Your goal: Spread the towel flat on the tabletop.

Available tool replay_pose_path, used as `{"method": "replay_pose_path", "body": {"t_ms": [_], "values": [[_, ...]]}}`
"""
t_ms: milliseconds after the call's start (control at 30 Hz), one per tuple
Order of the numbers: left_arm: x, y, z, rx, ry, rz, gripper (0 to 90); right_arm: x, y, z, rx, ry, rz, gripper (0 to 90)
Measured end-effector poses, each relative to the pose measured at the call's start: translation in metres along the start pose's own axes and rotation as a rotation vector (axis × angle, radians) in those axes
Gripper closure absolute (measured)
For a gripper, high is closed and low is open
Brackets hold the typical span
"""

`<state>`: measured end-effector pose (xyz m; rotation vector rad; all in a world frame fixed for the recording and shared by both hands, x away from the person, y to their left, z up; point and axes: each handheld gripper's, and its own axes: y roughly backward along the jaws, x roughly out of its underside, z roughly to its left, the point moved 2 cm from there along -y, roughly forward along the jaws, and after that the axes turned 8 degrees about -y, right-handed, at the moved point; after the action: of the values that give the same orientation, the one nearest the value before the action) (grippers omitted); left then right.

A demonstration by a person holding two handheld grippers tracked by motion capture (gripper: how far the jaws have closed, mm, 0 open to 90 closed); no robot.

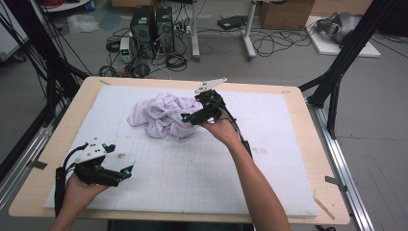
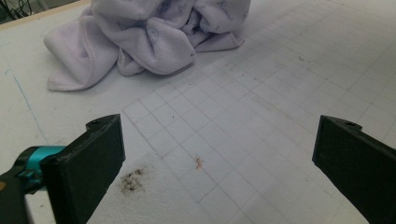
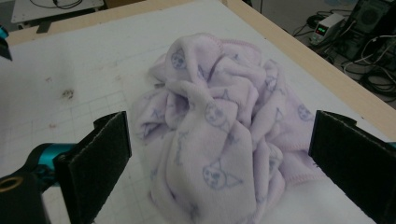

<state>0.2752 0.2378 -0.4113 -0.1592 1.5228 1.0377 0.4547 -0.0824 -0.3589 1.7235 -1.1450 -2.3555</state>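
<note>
Right gripper [image 1: 188, 117] spread wide at crumpled lilac fleece blanket [image 1: 163, 115].
Risk: pinching several bunched layers. Left gripper [image 1: 126, 172] gaping, idle.

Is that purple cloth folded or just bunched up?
Bunched up: the cloth lies in a crumpled heap of loose folds on the white mat.

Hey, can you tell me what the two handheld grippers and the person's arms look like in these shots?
Both grippers are black with teal accents near the fingers. The left gripper and the right gripper each carry a light grey three-cornered plate on top and trail a black cable. Their fingers are broad, flat black pads. The forearms are bare, with no sleeves showing.
</note>
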Motion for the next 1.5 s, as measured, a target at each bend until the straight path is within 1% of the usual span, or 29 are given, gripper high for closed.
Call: {"method": "replay_pose_path", "body": {"t_ms": [33, 67, 100, 133, 200, 300, 333, 367, 533, 567, 633, 733, 833, 867, 900, 933, 1000, 1067, 1100, 1133, 1200, 1267, 1300, 1367, 1433, 1467, 1500], "values": [[0.0, 0.0, 0.0, 0.0, -0.001, 0.0, 2.8, -0.002, -0.005, -0.001, -0.004, -0.008, 0.0, 4.8], [0.0, 0.001, 0.0, -0.002, 0.002, -0.004, 2.8, -0.003, -0.015, -0.001, -0.006, -0.009, -0.001, 4.8], [0.0, 0.001, 0.001, -0.003, 0.004, -0.004, 2.8, -0.003, -0.015, -0.001, -0.006, -0.009, -0.001, 4.8], [0.001, 0.002, 0.002, -0.005, 0.001, -0.003, 2.8, -0.003, -0.019, -0.001, -0.011, -0.009, 0.0, 4.8], [0.001, 0.002, 0.003, -0.008, 0.005, -0.005, 2.8, 0.0, -0.028, -0.001, -0.002, -0.006, 0.004, 4.8], [0.002, 0.002, 0.004, -0.007, 0.003, -0.002, 2.8, 0.006, -0.04, -0.002, 0.0, -0.01, 0.029, 4.8], [0.002, 0.002, 0.004, -0.008, 0.002, -0.001, 2.8, 0.007, -0.043, -0.003, 0.0, -0.008, 0.025, 4.8], [0.002, 0.002, 0.003, -0.008, 0.002, -0.001, 2.8, 0.009, -0.046, -0.004, -0.006, -0.019, 0.025, 4.8], [0.002, 0.001, 0.003, -0.007, 0.002, 0.003, 2.8, 0.016, -0.059, -0.006, -0.004, -0.035, 0.032, 4.9], [0.002, 0.001, 0.003, -0.005, 0.002, 0.004, 2.8, 0.018, -0.063, -0.006, -0.006, -0.031, 0.031, 5.2], [0.002, 0.001, 0.003, -0.005, 0.0, 0.003, 2.8, 0.018, -0.065, -0.007, -0.004, -0.027, 0.026, 5.5], [0.002, 0.0, 0.002, -0.006, 0.002, 0.002, 2.8, 0.022, -0.072, -0.007, -0.007, -0.043, 0.021, 6.4], [0.002, 0.001, 0.003, -0.007, 0.004, 0.002, 2.8, 0.025, -0.078, -0.007, -0.002, -0.037, 0.027, 7.2], [0.002, 0.001, 0.003, -0.006, 0.001, 0.003, 2.8, 0.027, -0.082, -0.008, -0.019, -0.032, 0.029, 17.0], [0.002, 0.001, 0.003, -0.007, 0.003, 0.003, 2.8, 0.027, -0.082, -0.008, -0.019, -0.032, 0.029, 17.0], [0.002, 0.001, 0.003, -0.007, 0.005, 0.002, 2.8, 0.028, -0.084, -0.008, -0.015, -0.016, 0.029, 18.5], [0.002, 0.001, 0.003, -0.007, 0.005, 0.002, 2.8, 0.029, -0.087, -0.009, -0.009, -0.018, 0.037, 19.7], [0.002, 0.0, 0.003, -0.004, 0.005, 0.002, 2.8, 0.03, -0.088, -0.009, -0.005, -0.012, 0.039, 23.9], [0.002, 0.0, 0.003, -0.004, 0.005, 0.001, 2.8, 0.031, -0.089, -0.009, -0.006, -0.014, 0.045, 26.8], [0.002, 0.0, 0.003, -0.004, 0.005, 0.002, 2.8, 0.031, -0.09, -0.008, -0.005, -0.006, 0.053, 30.3], [0.002, 0.0, 0.003, -0.004, 0.005, 0.003, 2.8, 0.032, -0.092, -0.007, 0.004, 0.019, 0.069, 41.3], [0.002, 0.0, 0.003, -0.004, 0.005, 0.003, 2.8, 0.032, -0.093, -0.005, 0.007, 0.038, 0.083, 49.0], [0.002, 0.0, 0.003, -0.003, 0.006, 0.002, 2.8, 0.031, -0.093, -0.005, 0.005, 0.046, 0.091, 55.3], [0.002, 0.0, 0.003, -0.004, 0.005, 0.002, 2.8, 0.031, -0.092, -0.005, 0.001, 0.049, 0.103, 63.5], [0.002, 0.0, 0.003, -0.004, 0.004, 0.001, 2.8, 0.029, -0.088, -0.006, -0.007, 0.044, 0.107, 69.1], [0.002, 0.001, 0.003, -0.004, 0.003, 0.002, 2.8, 0.027, -0.085, -0.006, -0.017, 0.04, 0.113, 70.6], [0.002, 0.001, 0.004, -0.006, 0.005, 0.002, 2.8, 0.027, -0.085, -0.006, -0.017, 0.04, 0.113, 70.6]]}}
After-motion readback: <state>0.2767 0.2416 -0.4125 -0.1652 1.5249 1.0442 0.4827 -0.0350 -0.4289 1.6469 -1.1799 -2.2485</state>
